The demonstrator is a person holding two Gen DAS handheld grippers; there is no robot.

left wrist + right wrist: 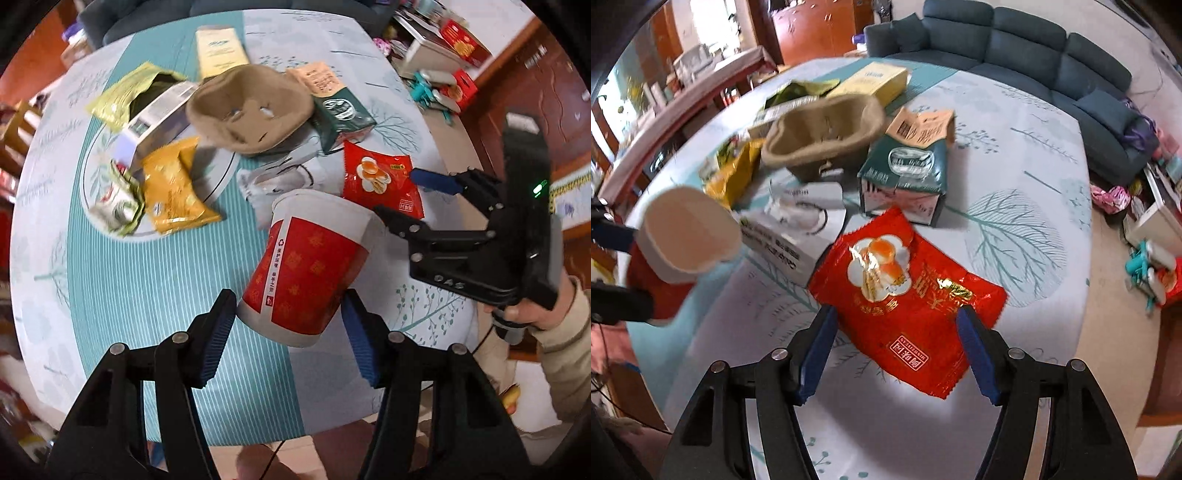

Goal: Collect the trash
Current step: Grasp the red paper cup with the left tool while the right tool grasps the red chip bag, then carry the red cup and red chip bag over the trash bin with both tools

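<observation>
A red and white paper cup (306, 266) lies tilted between the blue pads of my left gripper (290, 314), which is shut on its lower half. In the right wrist view the same cup (687, 236) hangs above the table at the left, mouth up, with the left gripper (618, 271) on it. A red snack wrapper (908, 295) lies flat on the tablecloth. My right gripper (895, 332) hovers open over its near end, pads apart on either side. From the left wrist view, the right gripper (406, 195) sits beside the wrapper (376, 177).
More litter covers the round table (147, 295): a brown pulp tray (251, 107), a green carton (340, 110), a yellow bag (173, 188) on a plate, a yellow box (219, 48) and a white box (783, 247). A dark sofa (1015, 44) stands beyond.
</observation>
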